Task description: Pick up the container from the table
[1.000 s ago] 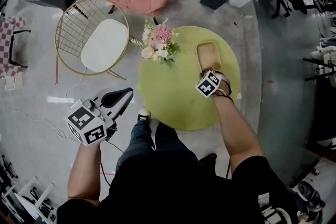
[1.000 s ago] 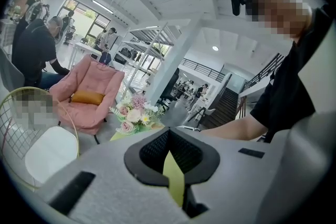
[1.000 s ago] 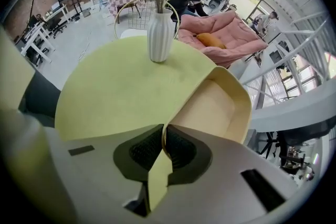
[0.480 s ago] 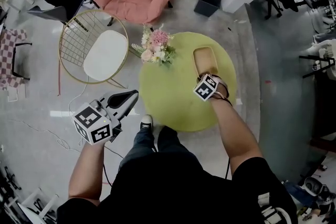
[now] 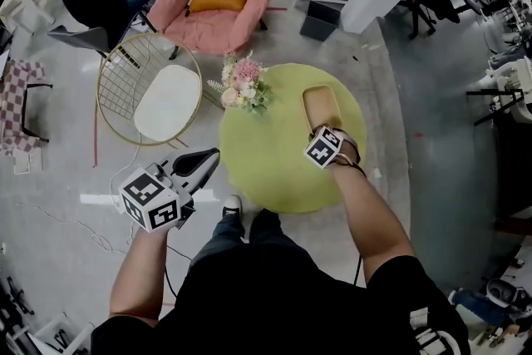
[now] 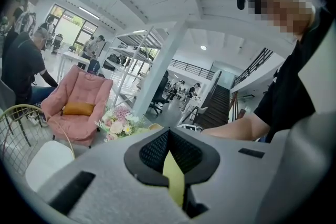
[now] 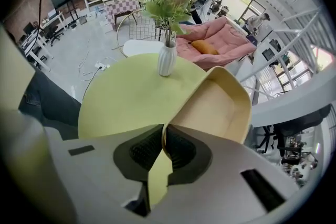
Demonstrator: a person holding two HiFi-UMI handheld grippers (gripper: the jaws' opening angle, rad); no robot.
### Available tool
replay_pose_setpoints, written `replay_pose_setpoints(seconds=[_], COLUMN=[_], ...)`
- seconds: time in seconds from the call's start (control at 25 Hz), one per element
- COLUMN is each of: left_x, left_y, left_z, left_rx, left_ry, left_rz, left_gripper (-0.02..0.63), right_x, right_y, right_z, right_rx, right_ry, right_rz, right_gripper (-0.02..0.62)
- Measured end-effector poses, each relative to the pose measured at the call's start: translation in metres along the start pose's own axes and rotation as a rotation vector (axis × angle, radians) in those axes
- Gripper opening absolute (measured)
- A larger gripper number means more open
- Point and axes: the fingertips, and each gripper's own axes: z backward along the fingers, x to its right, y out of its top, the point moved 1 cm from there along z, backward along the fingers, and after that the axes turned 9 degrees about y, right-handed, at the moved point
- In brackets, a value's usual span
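- Container [image 5: 322, 106]: shallow, smooth, tan, oblong with rounded corners. Its near rim is pinched between the closed jaws of the right tool [image 7: 164, 136], over the worktop's right part.
- Worktop [image 5: 266, 158]: round, matt, yellow-green.
- Left tool [image 6: 167, 132]: jaws together, nothing between them, beside the worktop's left edge.

Right hand-held gripper [image 5: 325, 132] at container [image 5: 321, 106], near end; green table [image 5: 266, 172] beneath; left hand-held gripper [image 5: 209, 158] beside table.

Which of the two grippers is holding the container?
The right gripper: its jaws are shut on the rim of the beige container, over the green table. The left gripper is empty, beside the table.
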Motion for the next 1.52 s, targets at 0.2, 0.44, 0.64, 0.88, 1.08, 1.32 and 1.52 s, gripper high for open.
replay_pose_setpoints(seconds=[0.2, 0.44, 0.64, 0.88, 1.08, 1.32, 1.52], left_x=[0.007, 0.019, 0.025, 0.029, 0.035, 0.043, 0.048], left_y=[0.002, 0.013, 0.016, 0.023, 0.024, 0.025, 0.019], left_z=[0.004, 0.004, 0.002, -0.001, -0.005, -0.012, -0.019], left_rx=[0.011, 0.012, 0.010, 0.007, -0.011, -0.019, -0.037], left_ry=[-0.008, -0.034, -0.058, -0.075, -0.095, -0.115, -0.133], left_rz=[-0.005, -0.035, -0.048, -0.062, -0.086, -0.096, -0.115], left_gripper=[0.017, 0.017, 0.017, 0.017, 0.017, 0.017, 0.017], right_x=[-0.009, -0.026, -0.040, -0.044, -0.051, -0.060, -0.064], right_y=[0.003, 0.007, 0.014, 0.030, 0.034, 0.027, 0.025], right_z=[0.019, 0.042, 0.062, 0.093, 0.112, 0.130, 0.149], right_rx=[0.013, -0.001, 0.009, 0.046, 0.051, 0.050, 0.053], right_ry=[-0.014, -0.011, -0.015, -0.028, -0.028, -0.021, -0.017], right_rz=[-0.001, 0.023, 0.034, 0.023, 0.024, 0.011, 0.006], right_gripper=[0.023, 0.023, 0.023, 0.023, 0.023, 0.023, 0.023])
